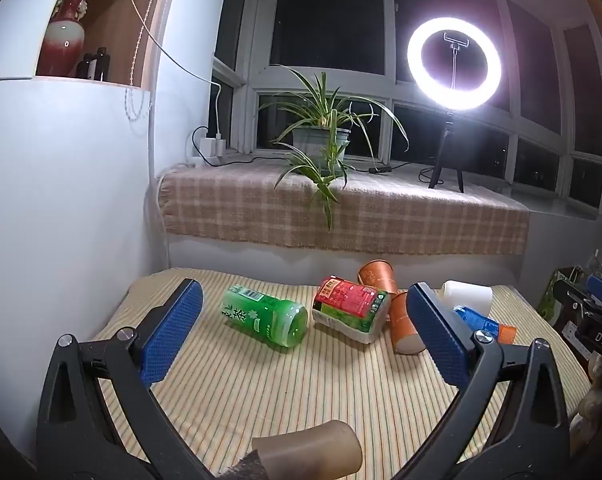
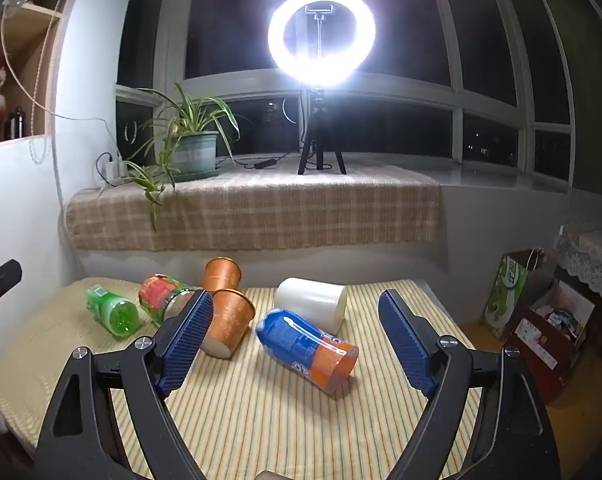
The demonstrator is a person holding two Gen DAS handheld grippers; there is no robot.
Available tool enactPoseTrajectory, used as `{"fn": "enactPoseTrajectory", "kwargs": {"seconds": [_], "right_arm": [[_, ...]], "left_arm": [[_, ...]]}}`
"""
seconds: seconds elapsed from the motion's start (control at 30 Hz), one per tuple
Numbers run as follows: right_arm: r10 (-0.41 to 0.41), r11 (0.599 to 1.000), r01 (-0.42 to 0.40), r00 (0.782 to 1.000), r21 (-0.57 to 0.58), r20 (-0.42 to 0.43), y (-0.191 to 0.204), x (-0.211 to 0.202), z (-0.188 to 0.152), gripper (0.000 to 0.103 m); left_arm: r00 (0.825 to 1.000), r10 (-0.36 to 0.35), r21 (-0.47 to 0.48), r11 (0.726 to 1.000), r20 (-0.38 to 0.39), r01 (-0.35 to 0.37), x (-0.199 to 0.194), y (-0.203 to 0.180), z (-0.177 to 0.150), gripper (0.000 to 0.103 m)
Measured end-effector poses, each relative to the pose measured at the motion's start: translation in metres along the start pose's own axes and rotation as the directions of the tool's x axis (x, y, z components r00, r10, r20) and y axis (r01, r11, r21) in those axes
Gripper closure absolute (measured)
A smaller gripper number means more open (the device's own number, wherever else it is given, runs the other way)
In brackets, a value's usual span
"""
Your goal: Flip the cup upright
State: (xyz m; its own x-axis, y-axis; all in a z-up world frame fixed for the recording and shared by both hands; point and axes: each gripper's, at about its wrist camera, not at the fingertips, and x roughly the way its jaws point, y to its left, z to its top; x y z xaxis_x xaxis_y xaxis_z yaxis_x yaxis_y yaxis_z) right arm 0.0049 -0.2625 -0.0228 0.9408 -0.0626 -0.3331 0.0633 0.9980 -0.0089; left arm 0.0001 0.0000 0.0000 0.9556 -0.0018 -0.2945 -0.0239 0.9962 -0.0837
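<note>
Several cups lie tipped over on a striped cloth table (image 1: 261,392). In the left wrist view: a green cup (image 1: 267,316), a red-and-green cup (image 1: 351,308), two orange cups (image 1: 375,276) (image 1: 403,326), a white cup (image 1: 467,296) and a blue-and-orange cup (image 1: 483,322). My left gripper (image 1: 305,308) is open and empty, above the near table. In the right wrist view my right gripper (image 2: 297,318) is open and empty, with the blue-and-orange cup (image 2: 309,344) lying between its fingers, untouched. The white cup (image 2: 311,302) and orange cups (image 2: 229,320) (image 2: 221,274) lie beyond.
A brown tube-like object (image 1: 313,446) lies at the near table edge. A checked-cloth windowsill (image 2: 253,216) behind holds a potted plant (image 2: 193,152) and a ring light (image 2: 321,36). A green bag (image 2: 505,296) and boxes (image 2: 549,332) stand right of the table. A white wall (image 1: 61,220) bounds the left.
</note>
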Motion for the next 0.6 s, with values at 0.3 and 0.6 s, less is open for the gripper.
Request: {"fn": "enactPoseTrajectory", "kwargs": {"seconds": [0.3, 0.6], "right_arm": [[0.001, 1.000, -0.001, 1.000, 0.007, -0.004, -0.005, -0.001, 0.022, 0.018], [-0.008, 1.000, 0.009, 1.000, -0.015, 0.027, -0.001, -0.002, 0.026, 0.018]], "left_arm": [[1.000, 0.002, 0.002, 1.000, 0.001, -0.002, 0.000, 0.000, 0.000, 0.000], [1.000, 0.002, 0.003, 1.000, 0.000, -0.002, 0.000, 0.000, 0.000, 0.000]]}}
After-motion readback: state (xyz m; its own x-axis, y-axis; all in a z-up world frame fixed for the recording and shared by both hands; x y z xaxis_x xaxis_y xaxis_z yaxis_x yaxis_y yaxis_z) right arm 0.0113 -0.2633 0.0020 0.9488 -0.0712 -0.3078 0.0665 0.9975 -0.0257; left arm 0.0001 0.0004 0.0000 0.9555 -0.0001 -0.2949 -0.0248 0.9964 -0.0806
